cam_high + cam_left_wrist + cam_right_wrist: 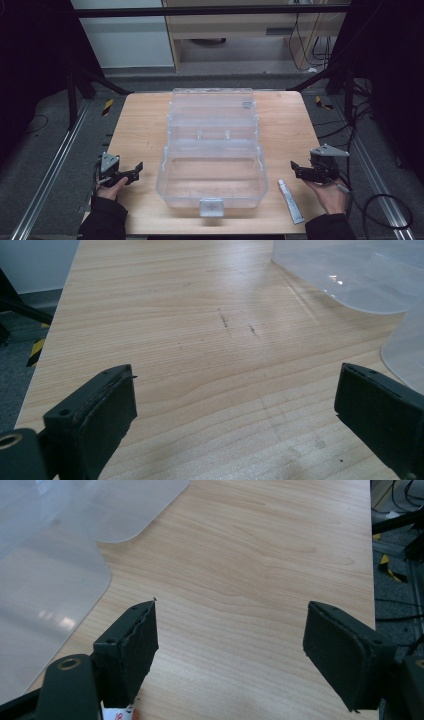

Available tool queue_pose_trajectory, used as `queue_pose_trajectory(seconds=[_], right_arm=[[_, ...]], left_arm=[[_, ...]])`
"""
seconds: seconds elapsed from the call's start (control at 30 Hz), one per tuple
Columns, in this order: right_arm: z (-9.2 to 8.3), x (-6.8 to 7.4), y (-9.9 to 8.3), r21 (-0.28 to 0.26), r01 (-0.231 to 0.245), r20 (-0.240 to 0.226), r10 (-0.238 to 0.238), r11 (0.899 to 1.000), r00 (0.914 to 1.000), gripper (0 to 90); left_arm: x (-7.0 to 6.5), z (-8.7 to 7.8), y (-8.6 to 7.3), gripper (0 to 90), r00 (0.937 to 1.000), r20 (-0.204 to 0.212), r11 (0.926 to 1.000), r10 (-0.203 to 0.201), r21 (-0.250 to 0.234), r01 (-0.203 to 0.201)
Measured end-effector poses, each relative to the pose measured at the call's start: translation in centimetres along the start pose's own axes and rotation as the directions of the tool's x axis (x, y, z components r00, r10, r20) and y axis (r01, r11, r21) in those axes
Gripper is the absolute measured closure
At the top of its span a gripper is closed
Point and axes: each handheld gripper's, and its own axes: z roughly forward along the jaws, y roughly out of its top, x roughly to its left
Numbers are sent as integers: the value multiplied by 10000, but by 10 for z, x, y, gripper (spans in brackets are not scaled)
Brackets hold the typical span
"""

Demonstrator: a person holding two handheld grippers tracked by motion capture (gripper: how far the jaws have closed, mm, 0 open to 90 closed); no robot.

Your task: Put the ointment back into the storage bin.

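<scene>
A clear plastic storage box (212, 170) stands open in the middle of the wooden table (140, 125), its lid (212, 105) laid back toward the far side. A small white tube (290, 201) lies on the table to the right of the box, near the front edge. My left gripper (136, 171) hovers left of the box, held by a hand, jaws wide apart with bare wood between them (235, 405). My right gripper (296, 169) hovers right of the box, just above the tube, also open with nothing between its pads (230, 645). The box's clear wall (50, 580) lies off its left side.
Black frame bars (90, 80) stand at the table's far corners, and cables (380, 200) trail on the floor to the right. Bare wood lies on both sides of the box. A metal rail (50, 170) runs along the floor at the left.
</scene>
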Motion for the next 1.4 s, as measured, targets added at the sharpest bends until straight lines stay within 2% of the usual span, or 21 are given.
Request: queue_pose_trajectory(seconds=[0.2,0.3,0.4,0.43,0.47,0.53,0.6,0.77,0.87,0.9,1.07,1.23,1.37,1.4], right_arm=[[-5,7,5,482,183,-175,-175,9987,9997,265],[-8,15,8,1023,228,-332,-195,9945,9993,276],[-10,19,9,1152,220,-471,-167,9931,9987,287],[-11,21,10,1389,225,-672,-133,9900,9977,292],[-11,21,10,1389,225,-672,-133,9900,9977,292],[-13,23,12,1765,257,-817,-114,9840,9966,299],[-14,24,12,1829,252,-879,-92,9828,9961,304],[-16,28,17,2484,227,-1121,55,9684,9937,328],[-17,29,17,2594,280,-1099,7,9654,9939,333],[-17,30,17,2820,259,-1144,69,9591,9934,342],[-18,31,17,3075,335,-1222,46,9510,9925,356],[-14,36,16,3504,409,-1272,43,9357,9919,372],[-11,38,16,3671,470,-1334,26,9290,9911,380],[-9,40,15,3810,452,-1352,73,9235,9908,387]], left_arm=[[0,0,0,27,10000,6,10000,-36,-19,36],[0,0,0,27,10000,-1,10000,24,-17,-24],[0,0,0,27,10000,-5,10000,3,-22,-3],[0,0,0,27,10000,-9,10000,-9,-34,9],[0,0,0,27,10000,-9,10000,-9,-34,9],[0,0,0,27,10000,-3,10000,10,-37,-10],[0,0,0,27,10000,1,10000,21,-31,-21],[-1,0,0,27,10000,12,10000,21,-40,-21],[-1,0,0,27,10000,8,10000,17,-38,-17],[0,0,0,27,10000,14,10000,-5,-36,5],[-1,0,0,27,10000,20,10000,22,-39,-22],[-1,0,0,27,10000,42,10000,30,-27,-30],[-1,0,0,27,10000,42,10000,12,-33,-12],[-1,0,0,27,10000,47,10000,14,-37,-14]])
